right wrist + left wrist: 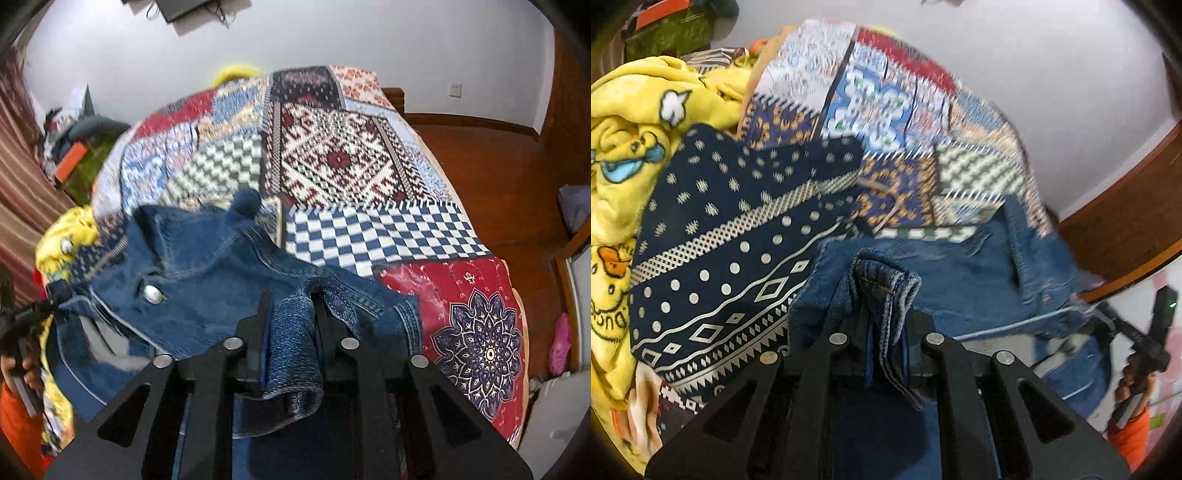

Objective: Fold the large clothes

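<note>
A blue denim jacket with a metal button lies bunched near the front edge of the bed. In the left wrist view my left gripper is shut on a folded, stitched edge of the denim, which stands up between the jaws. In the right wrist view my right gripper is shut on another thick fold of the jacket. The cloth spans between the two grippers. Each gripper shows in the other's view: the right one at the far right, the left one at the far left, with fingertips hidden by denim.
A patchwork bedspread covers the bed. A yellow duck-print blanket and a navy patterned garment are piled on the left. Wooden floor with a pink slipper runs along the right. An orange sleeve is nearby.
</note>
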The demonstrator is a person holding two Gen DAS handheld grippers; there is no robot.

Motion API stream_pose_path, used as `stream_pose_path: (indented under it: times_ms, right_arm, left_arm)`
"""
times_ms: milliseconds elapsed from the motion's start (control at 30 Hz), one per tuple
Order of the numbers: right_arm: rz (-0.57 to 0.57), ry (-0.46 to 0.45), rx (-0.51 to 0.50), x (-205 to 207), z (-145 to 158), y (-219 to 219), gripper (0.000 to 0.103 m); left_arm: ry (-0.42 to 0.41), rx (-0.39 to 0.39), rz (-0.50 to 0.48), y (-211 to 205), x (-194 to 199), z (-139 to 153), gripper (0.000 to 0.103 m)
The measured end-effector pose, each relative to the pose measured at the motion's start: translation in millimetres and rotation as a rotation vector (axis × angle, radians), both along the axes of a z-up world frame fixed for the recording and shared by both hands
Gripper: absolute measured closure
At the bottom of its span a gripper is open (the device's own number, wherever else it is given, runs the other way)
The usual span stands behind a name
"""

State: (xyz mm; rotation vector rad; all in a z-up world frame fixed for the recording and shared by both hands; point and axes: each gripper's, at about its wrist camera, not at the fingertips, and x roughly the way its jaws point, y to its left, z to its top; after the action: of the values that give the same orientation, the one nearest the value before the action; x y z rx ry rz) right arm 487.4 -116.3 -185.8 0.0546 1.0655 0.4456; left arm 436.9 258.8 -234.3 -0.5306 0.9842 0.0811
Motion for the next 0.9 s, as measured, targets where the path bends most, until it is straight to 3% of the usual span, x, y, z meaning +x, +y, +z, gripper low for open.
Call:
stream_pose_path:
  times_ms: [133,333,367,467,567,633,733,800,900]
  right_arm:
    - [0.020,0.015,-0.008,2,-1,-5,0.084]
    - [0.015,0.042,0.089,3,18,-27,0.083]
    - [0.009,0.042,0.091,2,23,-31,0.077]
    - [-0.125,-0.140,-0.131,-3,51,-46,0.057]
    - [-0.198,-0.171,-0.169,-6,71,-70,0.054]
    - [-0.190,-0.169,-0.169,-13,76,-78,0.053]
    - [-0.146,-0.170,-0.207,-32,77,-75,0.053]
    - [-0.096,-0.170,-0.222,-44,72,-68,0.052]
    - [-0.014,-0.166,-0.236,-62,63,-47,0.049]
  left_arm:
    - [0.025,0.058,-0.026,-8,3,0,0.089]
    - [0.055,0.151,-0.104,-21,8,19,0.089]
    - [0.063,0.171,-0.113,-23,9,21,0.089]
    - [0.079,0.183,-0.135,-23,8,26,0.083]
    - [0.073,0.162,-0.121,-23,3,36,0.082]
    - [0.037,0.143,-0.115,-25,-2,47,0.078]
    - [0.003,0.151,-0.109,-30,-7,65,0.062]
    - [-0.057,0.219,-0.080,-34,-13,84,0.043]
    - [-0.120,0.353,-0.023,-38,-25,109,0.034]
